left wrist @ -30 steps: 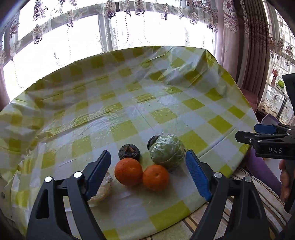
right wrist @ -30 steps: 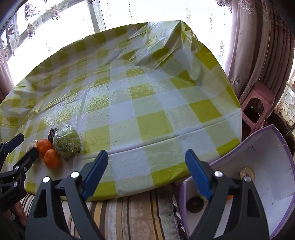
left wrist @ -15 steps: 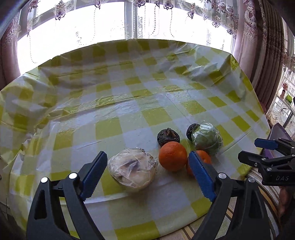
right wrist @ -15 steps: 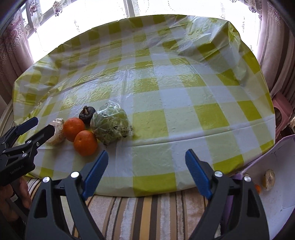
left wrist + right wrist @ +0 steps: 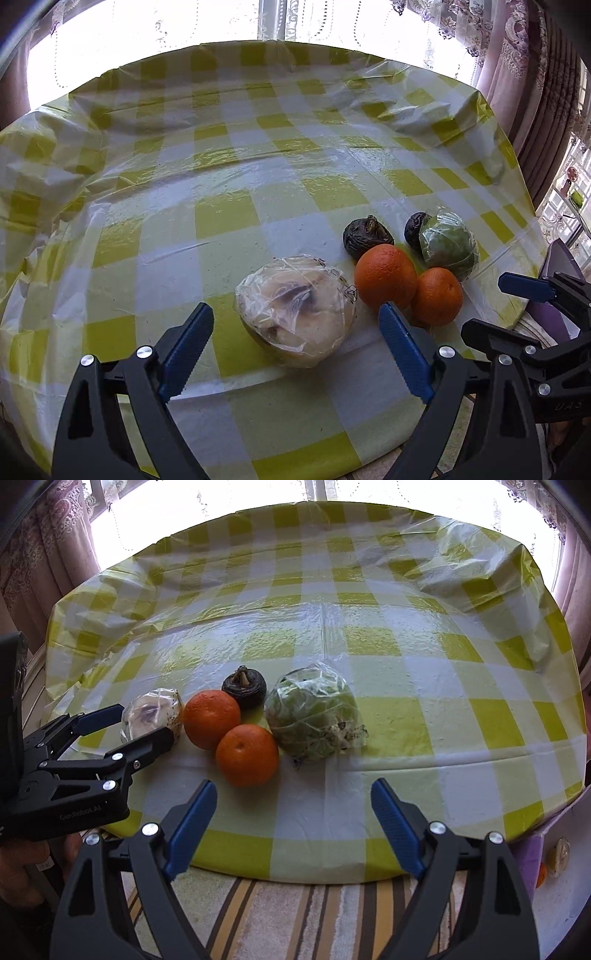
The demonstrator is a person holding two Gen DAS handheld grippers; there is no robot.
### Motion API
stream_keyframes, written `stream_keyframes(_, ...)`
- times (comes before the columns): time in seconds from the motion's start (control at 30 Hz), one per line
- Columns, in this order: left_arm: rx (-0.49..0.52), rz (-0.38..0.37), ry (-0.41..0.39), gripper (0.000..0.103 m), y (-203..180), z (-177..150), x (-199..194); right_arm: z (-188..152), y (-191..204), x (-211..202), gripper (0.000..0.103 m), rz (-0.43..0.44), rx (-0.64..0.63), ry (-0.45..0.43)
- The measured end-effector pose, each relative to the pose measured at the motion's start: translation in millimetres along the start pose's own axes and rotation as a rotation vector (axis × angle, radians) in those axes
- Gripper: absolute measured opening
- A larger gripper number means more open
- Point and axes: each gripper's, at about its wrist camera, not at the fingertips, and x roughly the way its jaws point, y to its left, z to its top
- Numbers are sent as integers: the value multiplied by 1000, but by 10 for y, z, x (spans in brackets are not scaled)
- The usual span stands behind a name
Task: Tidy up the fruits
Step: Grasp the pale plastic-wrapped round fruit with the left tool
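Now we see the fruits sitting in a little bunch near the front edge of the table (image 5: 258, 155), on its yellow and white checked cloth. The pale wrapped fruit (image 5: 295, 310) lies a bit flat, its long side going left to right across the left view. Beside it are the bigger orange (image 5: 386, 275) and the smaller orange (image 5: 437, 295), touching each other. The smaller one shows its little stem dot toward the right camera. Behind them sits a dark wrinkly fruit (image 5: 365, 236) with its stem pointing up, then a second dark fruit (image 5: 413, 230) half hidden by the green wrapped fruit (image 5: 448, 247).

Our left gripper (image 5: 295, 328) has its jaws apart. They have just been opening wider, and the pale wrapped fruit sits just ahead between the blue fingertips (image 5: 190, 338), not pinched. Our right gripper (image 5: 293, 806) is wide apart too, with only cloth between its jaws.

A second ago the left view had the two oranges in the middle; now the pale wrapped fruit is there. The right view looked at the purple box (image 5: 532, 853) then; now it faces the fruits.
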Motion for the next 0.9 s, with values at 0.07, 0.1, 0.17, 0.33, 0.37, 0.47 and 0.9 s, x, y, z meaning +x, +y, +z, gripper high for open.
stream_keyframes(0.07,-7,-2,1,88,26,-1,24,11,43,23,86,2,-10,-1)
stream_keyframes(0.1,-12,2,3,86,40,0,39,16,63,37,86,2,-13,1)
stream_keyframes(0.17,-18,3,7,82,76,7,72,26,92,68,86,2,-15,3)
stream_keyframes(0.33,0,-16,13,79,62,1,107,40,132,111,86,-5,-15,0)
stream_keyframes(0.37,5,-17,12,78,57,1,109,43,136,118,86,-8,-13,-2)
stream_keyframes(0.47,17,-49,13,63,45,-2,114,53,162,147,86,-16,-13,-1)
stream_keyframes(0.9,-84,39,-37,60,261,-45,-14,82,209,184,68,-55,-1,-19)
